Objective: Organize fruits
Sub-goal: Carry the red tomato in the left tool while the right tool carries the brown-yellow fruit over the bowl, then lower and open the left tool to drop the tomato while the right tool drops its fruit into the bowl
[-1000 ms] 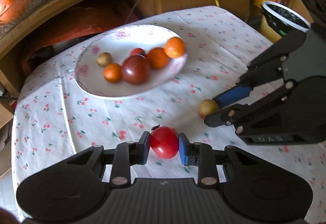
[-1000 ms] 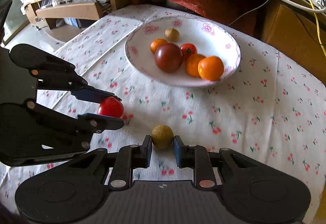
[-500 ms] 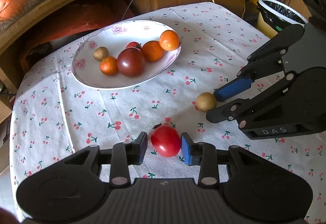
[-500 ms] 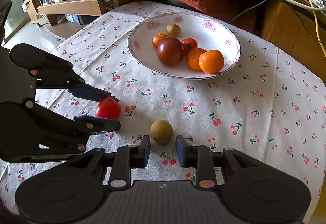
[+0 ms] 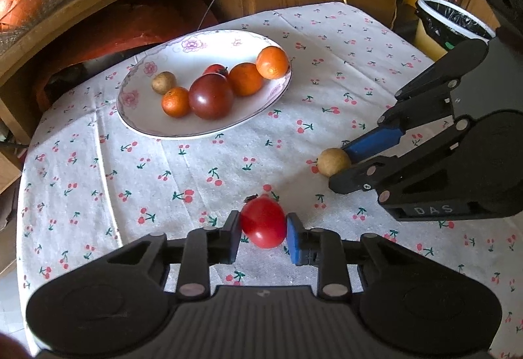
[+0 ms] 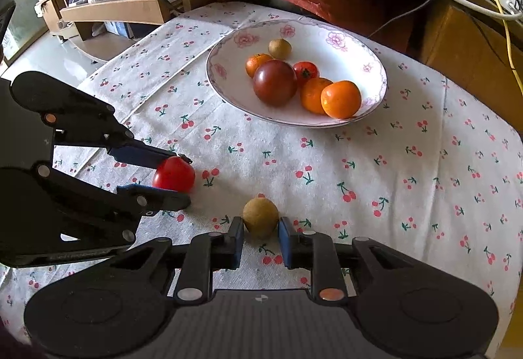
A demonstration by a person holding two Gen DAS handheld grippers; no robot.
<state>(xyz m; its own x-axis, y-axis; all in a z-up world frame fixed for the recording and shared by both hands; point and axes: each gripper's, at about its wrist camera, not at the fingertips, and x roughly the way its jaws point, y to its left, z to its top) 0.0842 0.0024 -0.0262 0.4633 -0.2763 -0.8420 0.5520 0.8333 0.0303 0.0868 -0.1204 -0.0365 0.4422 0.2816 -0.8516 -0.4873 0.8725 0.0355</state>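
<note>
- Half a second ago both pairs of jaws stood wider, with each fruit loose on the cherry-print cloth surface. Now the left gripper has closed its pads against both sides of the glossy red tomato.
- The right gripper has likewise narrowed to the width of the small round tan-brown fruit, with the pads seemingly touching it.
- Both fruits look to be resting on the cloth. Judged from that, the grasps are made and the lift towards the white flower-rimmed plate, at 11 o'clock from the tomato, comes next.
- One plate holds six fruits:
  - three orange mandarins
  - one dark maroon tomato
  - one small red tomato
  - one small brown fruit
- Two fruits are off the plate, which makes eight in all.
</note>
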